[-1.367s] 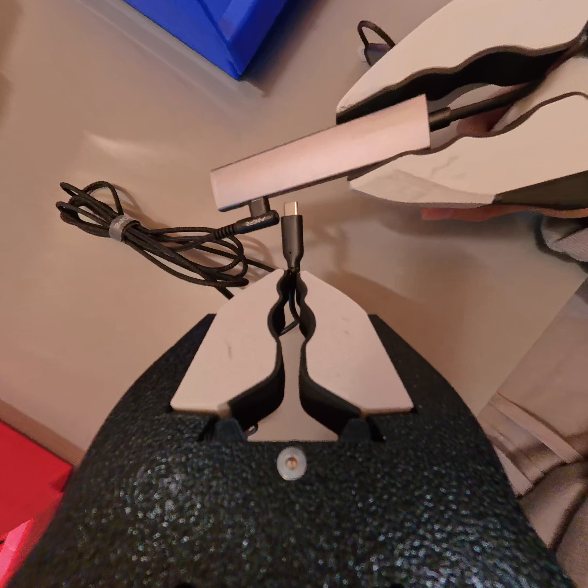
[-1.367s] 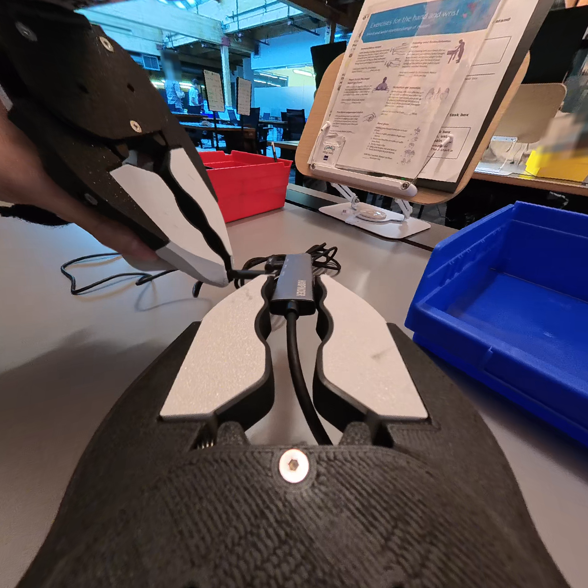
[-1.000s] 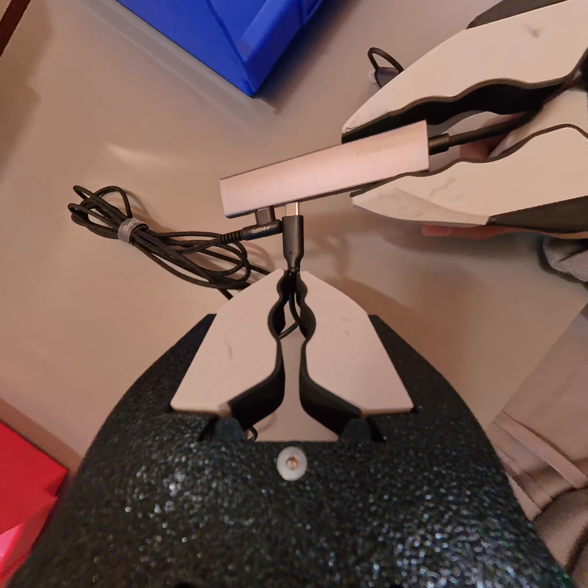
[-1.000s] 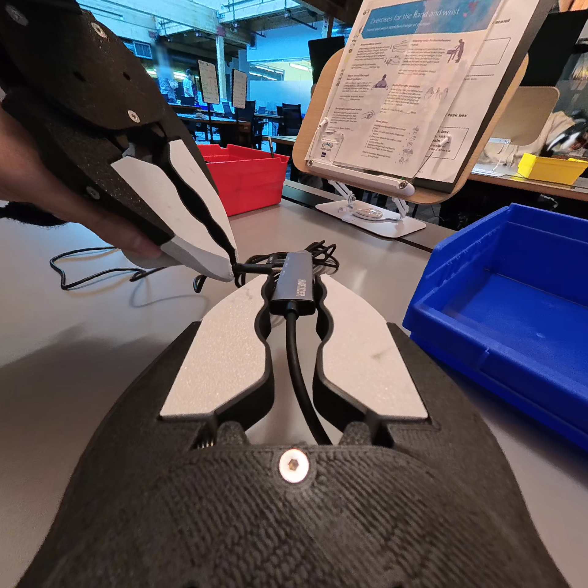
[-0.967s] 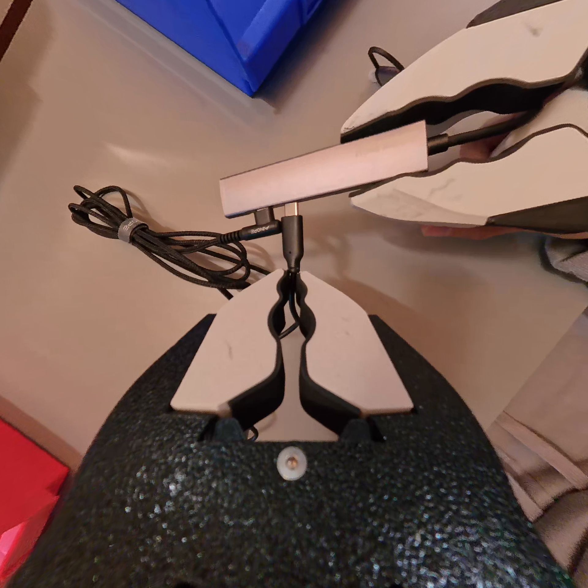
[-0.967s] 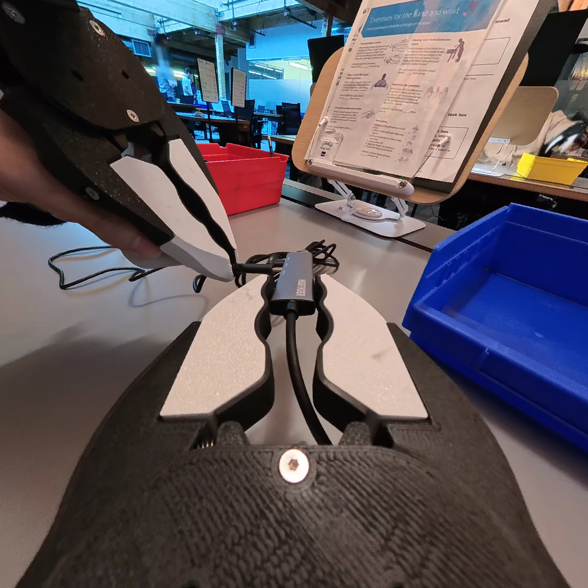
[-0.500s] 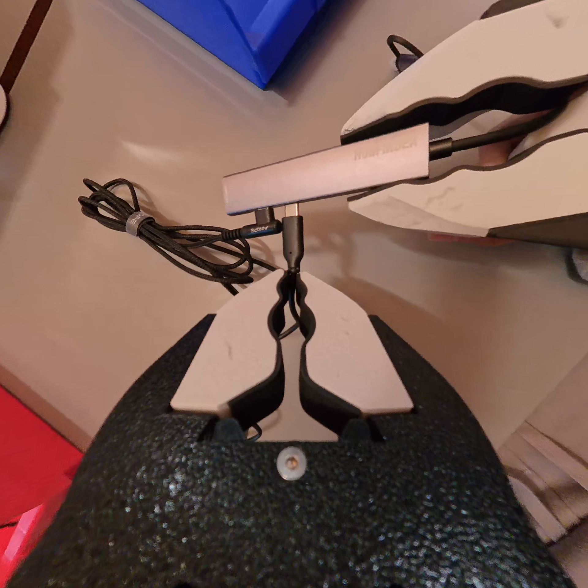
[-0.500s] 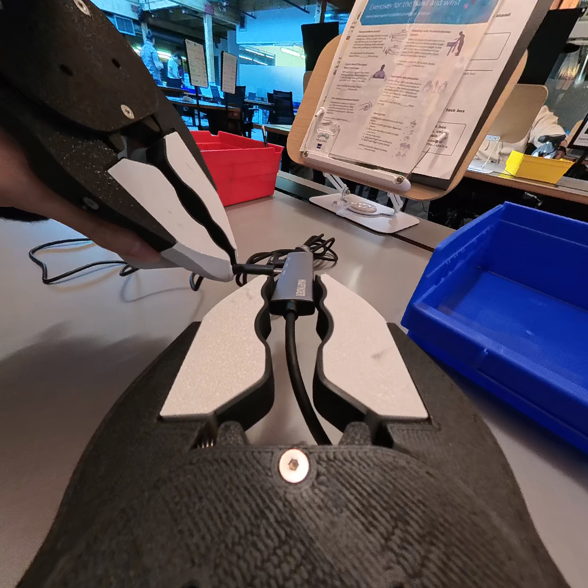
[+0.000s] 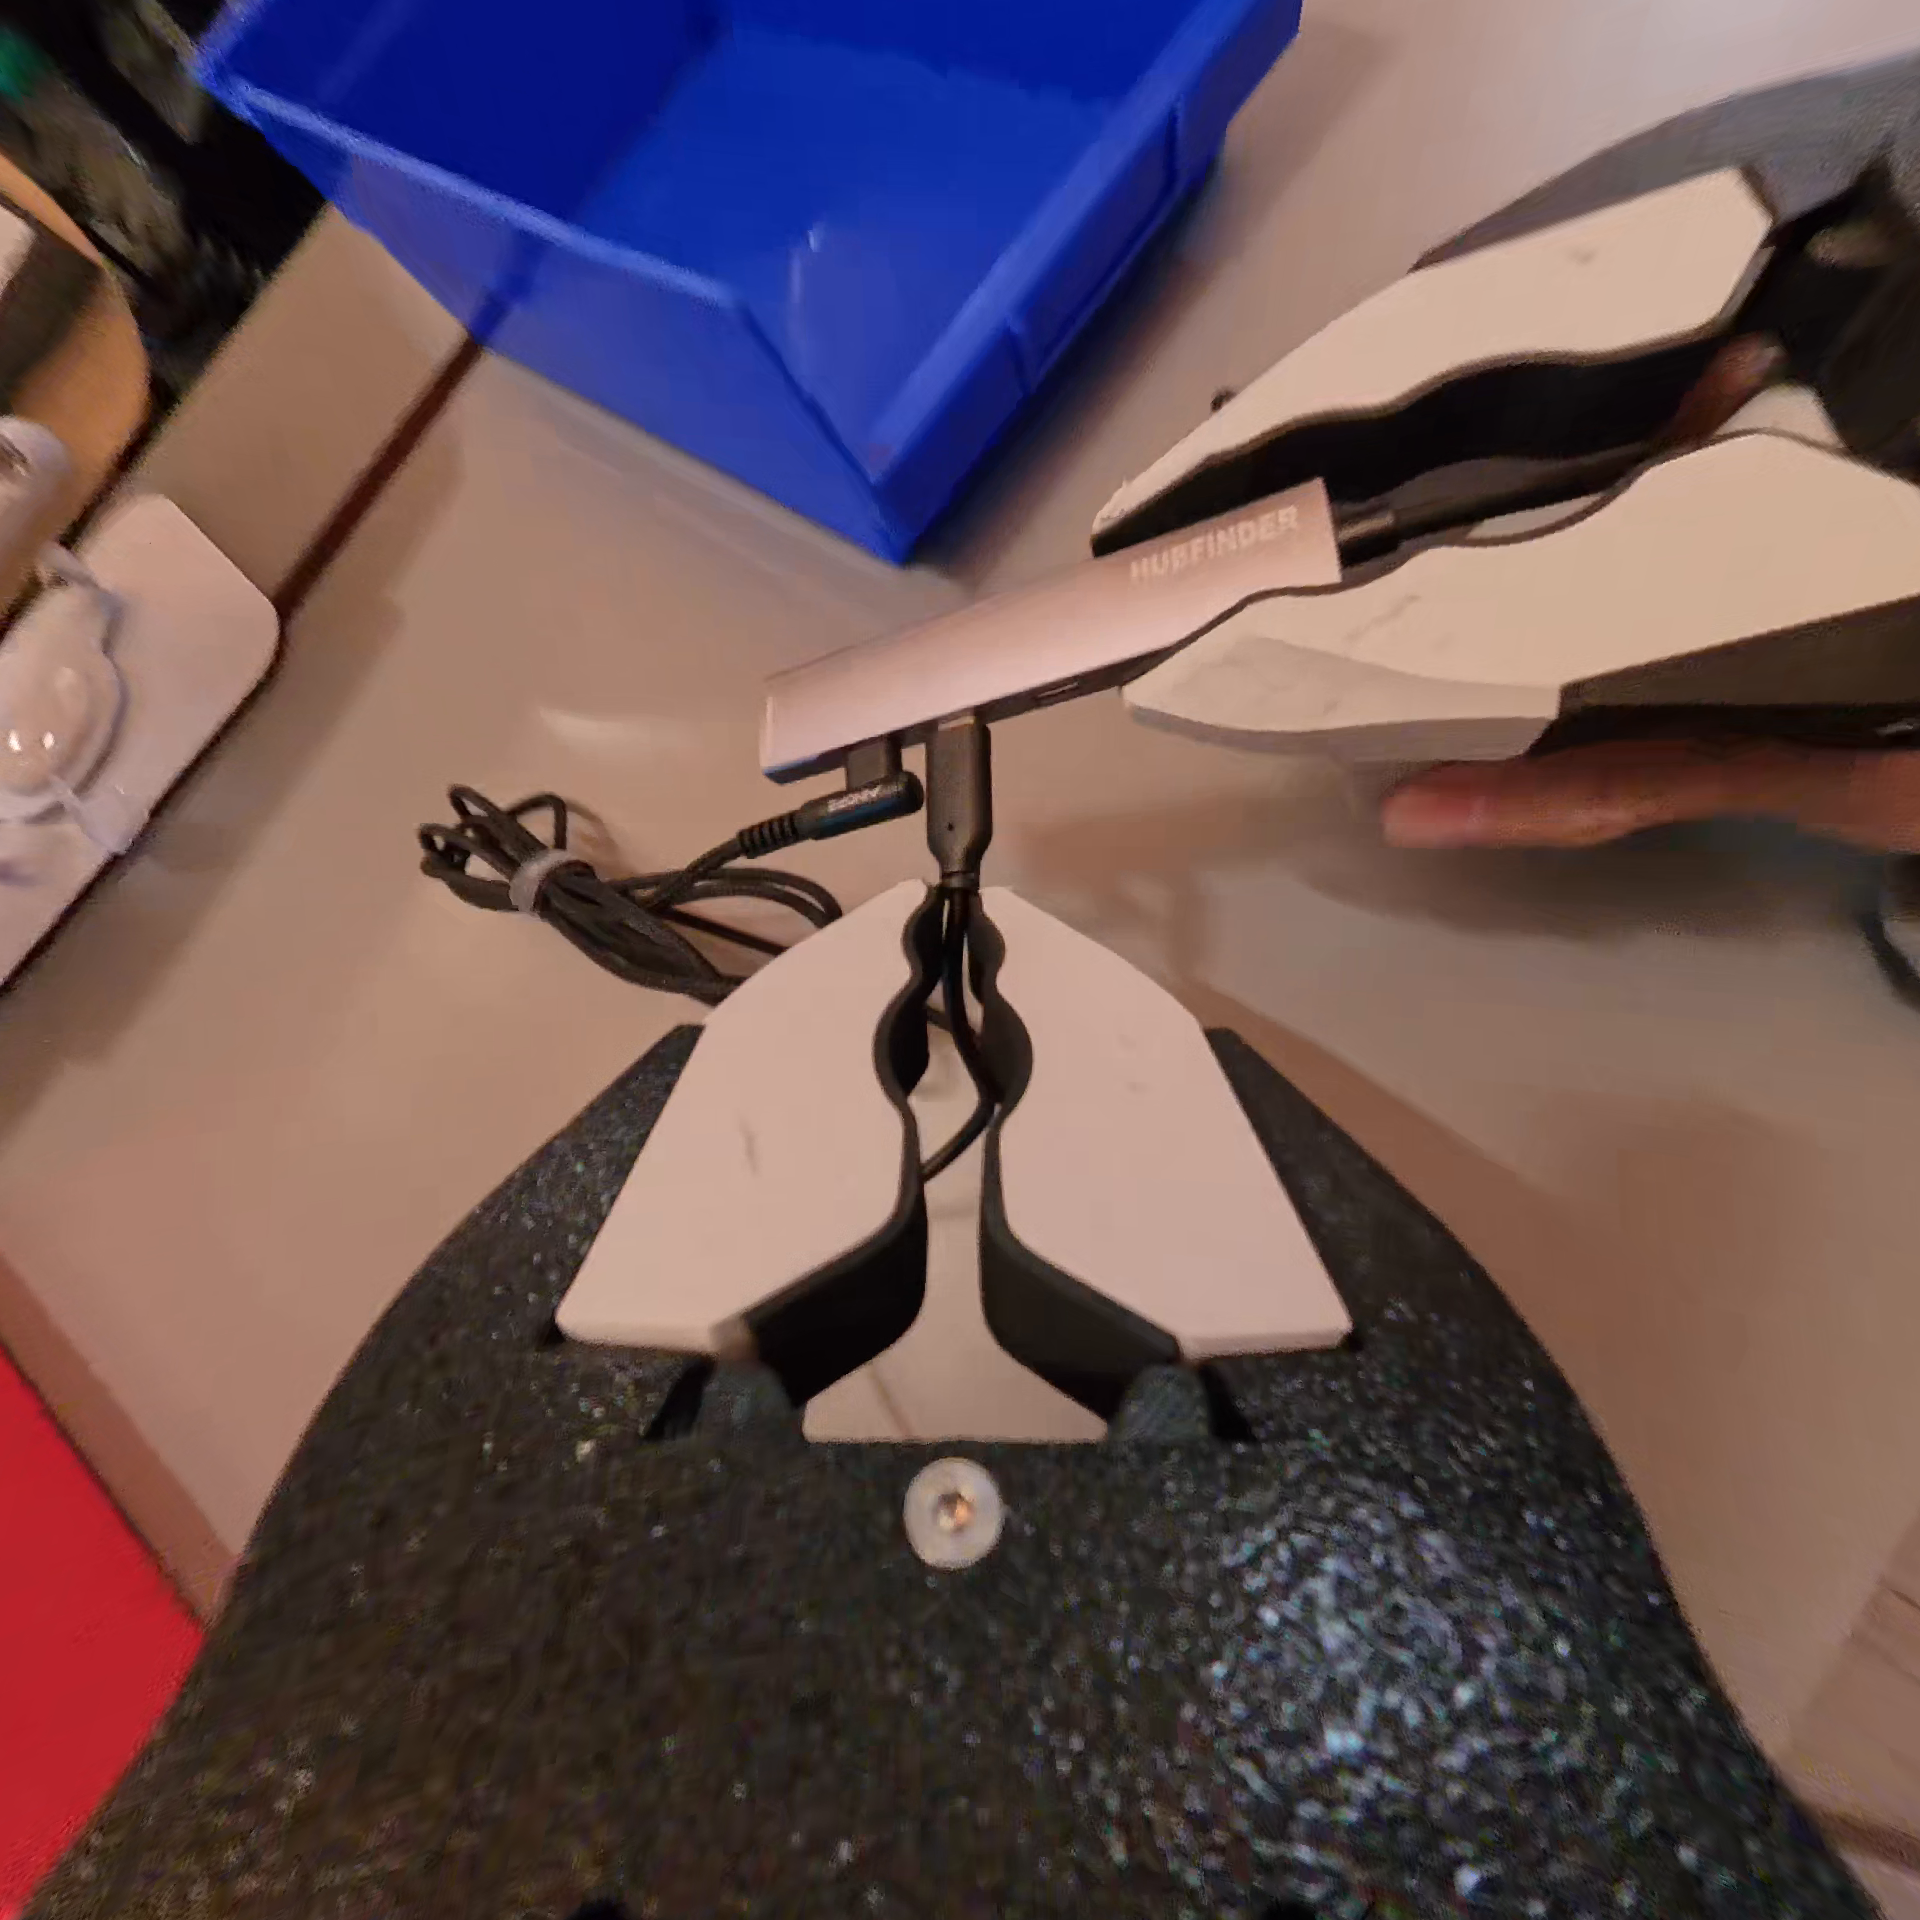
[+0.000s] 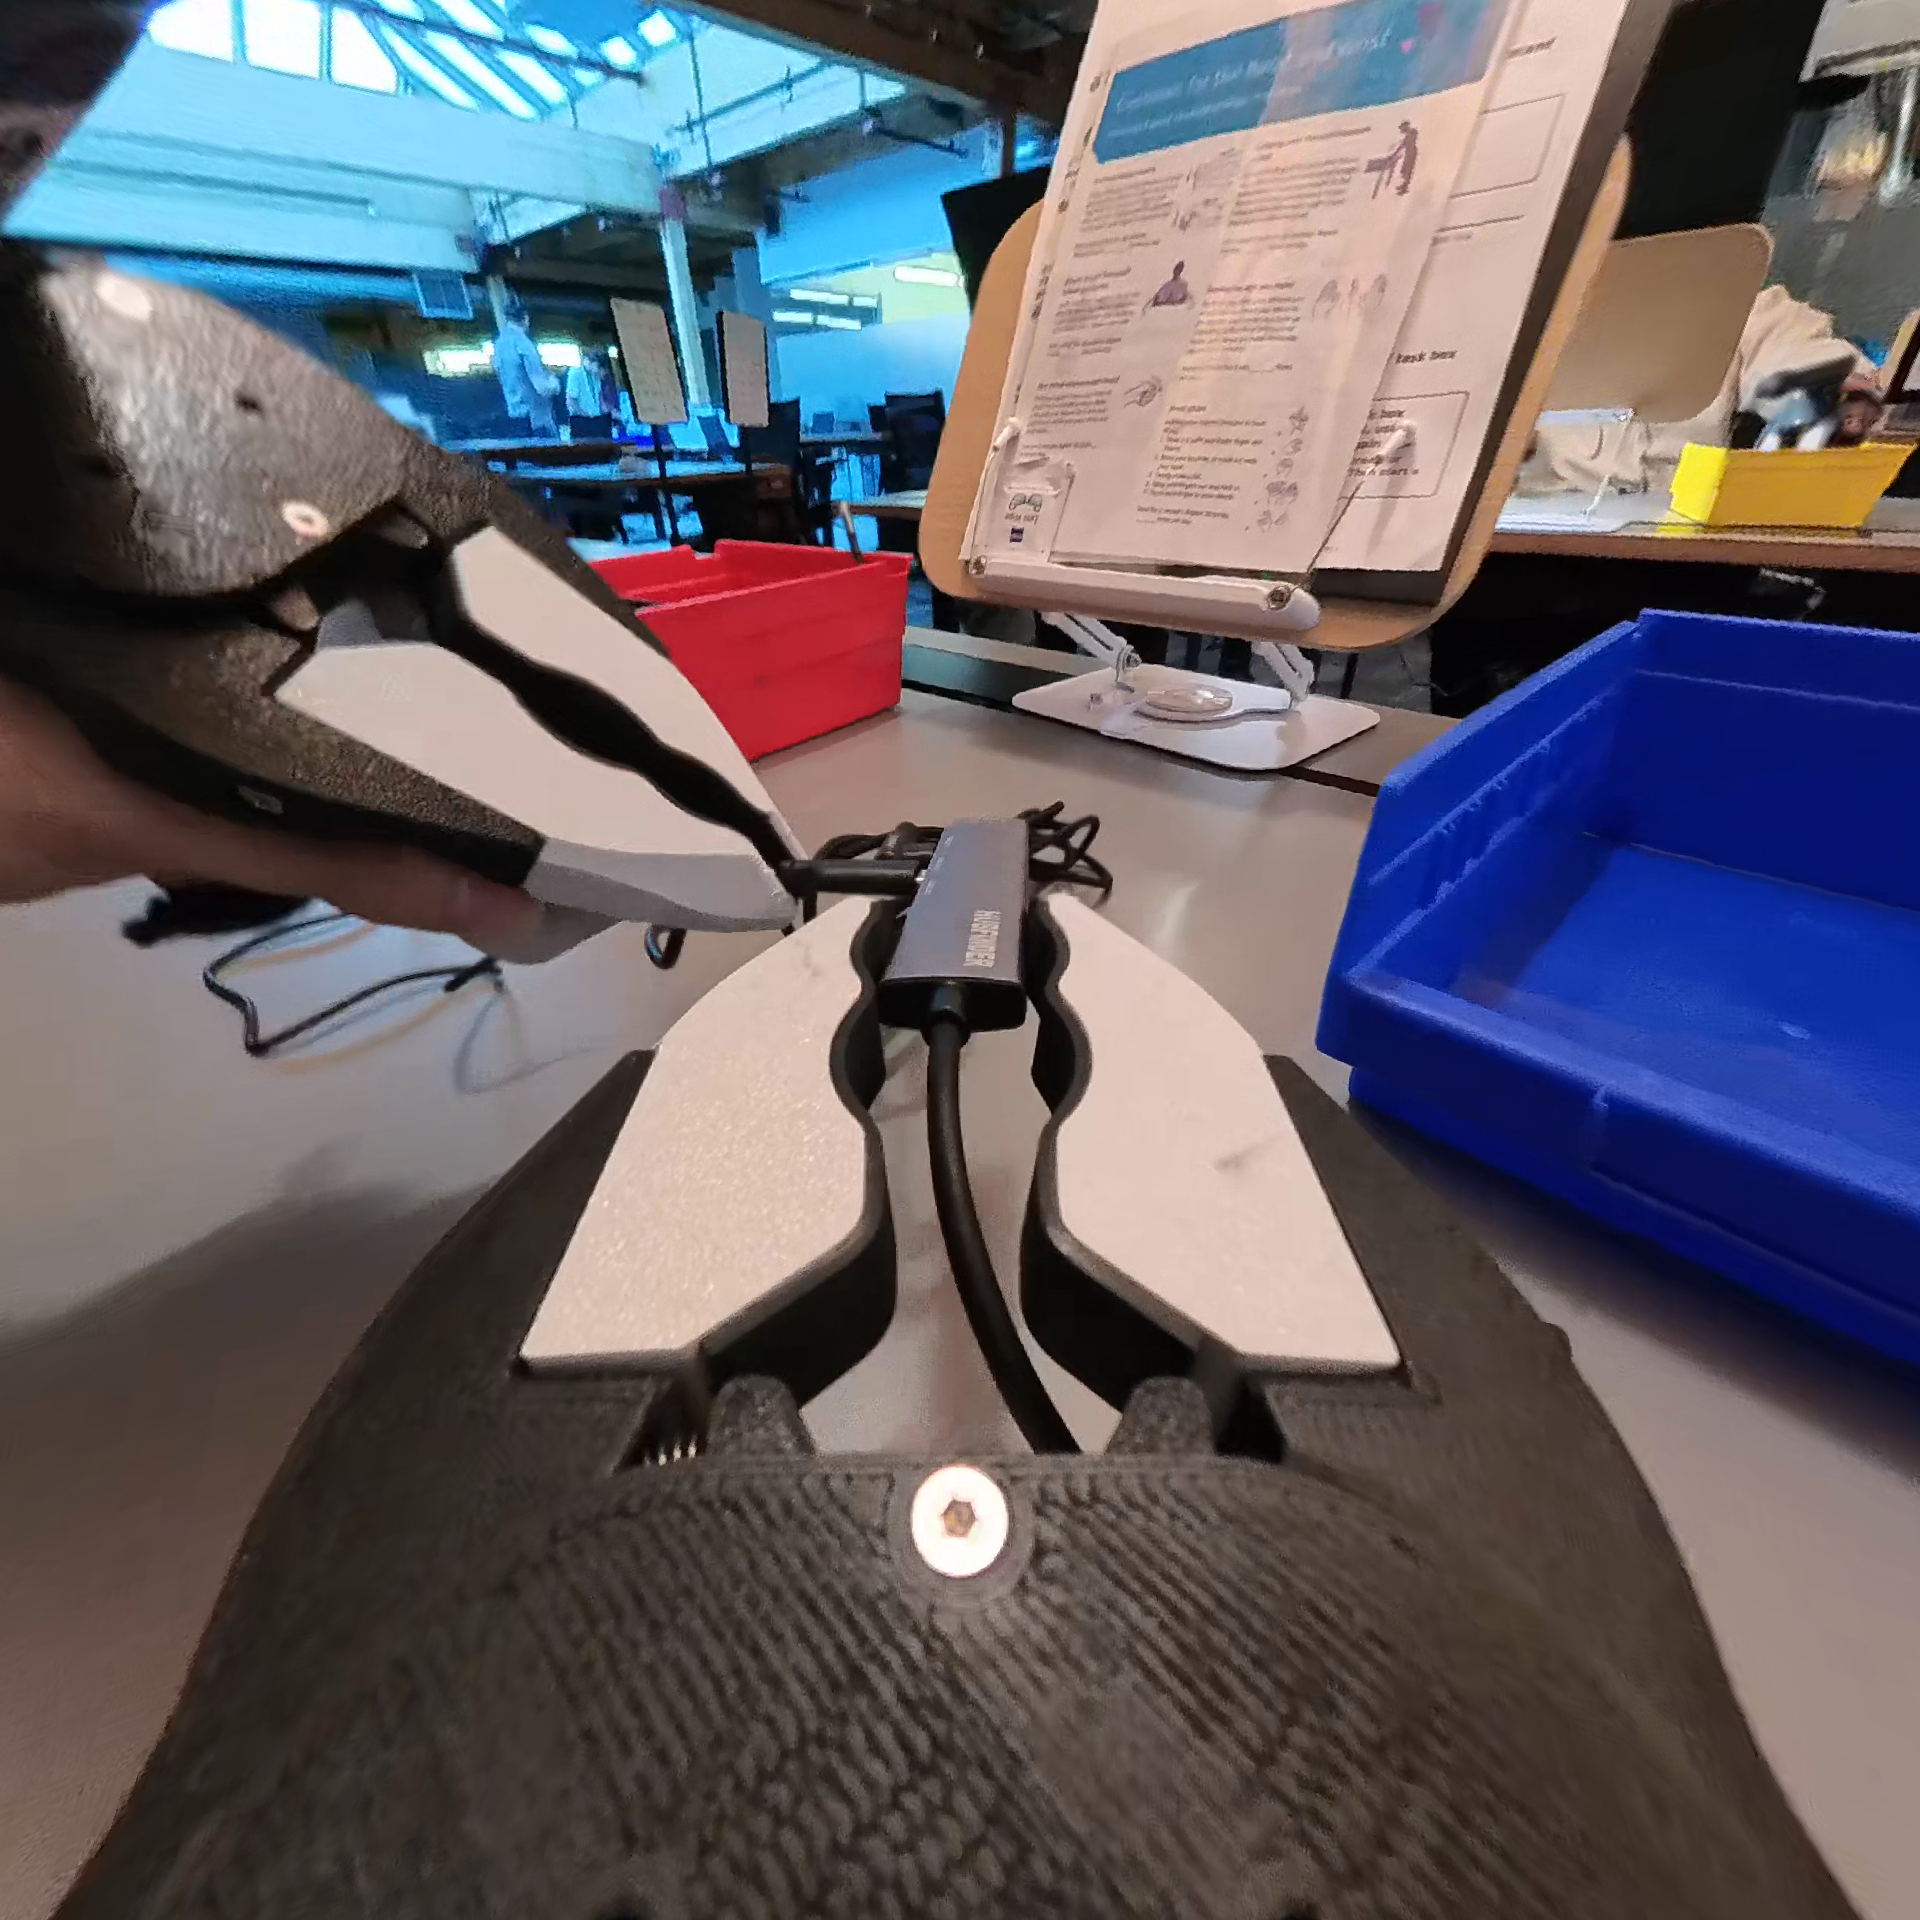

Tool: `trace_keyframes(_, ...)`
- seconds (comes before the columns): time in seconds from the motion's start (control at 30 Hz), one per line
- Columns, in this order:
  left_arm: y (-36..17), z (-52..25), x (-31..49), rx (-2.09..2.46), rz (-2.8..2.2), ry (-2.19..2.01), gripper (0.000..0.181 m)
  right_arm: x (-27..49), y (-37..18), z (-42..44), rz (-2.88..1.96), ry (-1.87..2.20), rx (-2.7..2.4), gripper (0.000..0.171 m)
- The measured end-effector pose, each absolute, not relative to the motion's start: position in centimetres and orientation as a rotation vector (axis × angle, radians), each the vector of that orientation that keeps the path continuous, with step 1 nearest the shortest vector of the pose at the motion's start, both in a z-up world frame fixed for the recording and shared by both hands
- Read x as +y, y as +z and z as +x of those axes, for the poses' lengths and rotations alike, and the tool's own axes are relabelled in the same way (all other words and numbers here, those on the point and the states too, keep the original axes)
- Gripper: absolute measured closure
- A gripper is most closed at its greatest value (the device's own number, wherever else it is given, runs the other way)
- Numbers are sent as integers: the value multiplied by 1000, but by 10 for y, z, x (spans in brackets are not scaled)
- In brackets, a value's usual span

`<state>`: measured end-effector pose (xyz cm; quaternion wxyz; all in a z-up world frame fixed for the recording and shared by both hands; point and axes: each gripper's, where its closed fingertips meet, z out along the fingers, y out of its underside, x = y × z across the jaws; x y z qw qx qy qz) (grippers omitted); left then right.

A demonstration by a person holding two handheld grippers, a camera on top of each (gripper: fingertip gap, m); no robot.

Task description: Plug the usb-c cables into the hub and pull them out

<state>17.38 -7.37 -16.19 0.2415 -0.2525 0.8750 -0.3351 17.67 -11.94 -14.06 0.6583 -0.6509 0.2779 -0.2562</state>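
Hub (image 9: 1049, 644) in right gripper (image 9: 1153, 613), above table (image 9: 312, 1039).

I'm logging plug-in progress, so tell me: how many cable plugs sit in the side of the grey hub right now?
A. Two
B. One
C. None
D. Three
A: the left wrist view shows an angled braided-cable plug and a straight plug, held by the left gripper, both seated in the hub, which the right gripper clamps.

The left tongs (image 9: 954, 896) pinch a straight USB-C plug (image 9: 958, 798) seated in the grey hub (image 9: 1049, 634), which the right tongs (image 9: 1127, 613) hold above the desk (image 9: 416, 1039).
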Motion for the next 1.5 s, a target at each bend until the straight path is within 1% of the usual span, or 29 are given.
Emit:
trace_keyframes(0.03,-158,175,-76,2355,-679,-980,179,-121,-138,177,-1446,-577,637,146)
trace_keyframes(0.17,-144,173,-82,2251,-722,-1270,178,-124,-131,176,-1356,-531,648,146)
trace_keyframes(0.27,-139,171,-82,2220,-755,-1390,179,-122,-128,174,-1338,-512,633,146)
trace_keyframes(0.47,-136,170,-78,2170,-655,-1271,179,-119,-127,170,-1349,-524,600,145)
trace_keyframes(0.63,-145,172,-75,2225,-625,-1165,179,-116,-128,170,-1369,-561,588,144)
trace_keyframes(0.87,-143,169,-76,2245,-635,-1292,177,-117,-127,172,-1401,-587,591,145)
trace_keyframes(0.93,-129,163,-71,2226,-650,-1429,149,-125,-117,175,-1374,-626,622,146)
trace_keyframes(1.0,-108,161,-51,2140,-717,-1589,139,-139,-105,176,-1380,-707,627,146)
trace_keyframes(1.07,-96,167,-17,2030,-787,-1674,138,-153,-87,173,-1367,-786,609,146)
trace_keyframes(1.27,-115,189,98,1899,-996,-1519,133,-193,-11,152,-1287,-916,543,146)
trace_keyframes(1.37,-122,190,121,1875,-1022,-1519,134,-210,40,150,-1250,-971,508,146)
trace_keyframes(1.5,-138,195,123,1902,-1032,-1539,130,-234,123,159,-1193,-1016,480,146)
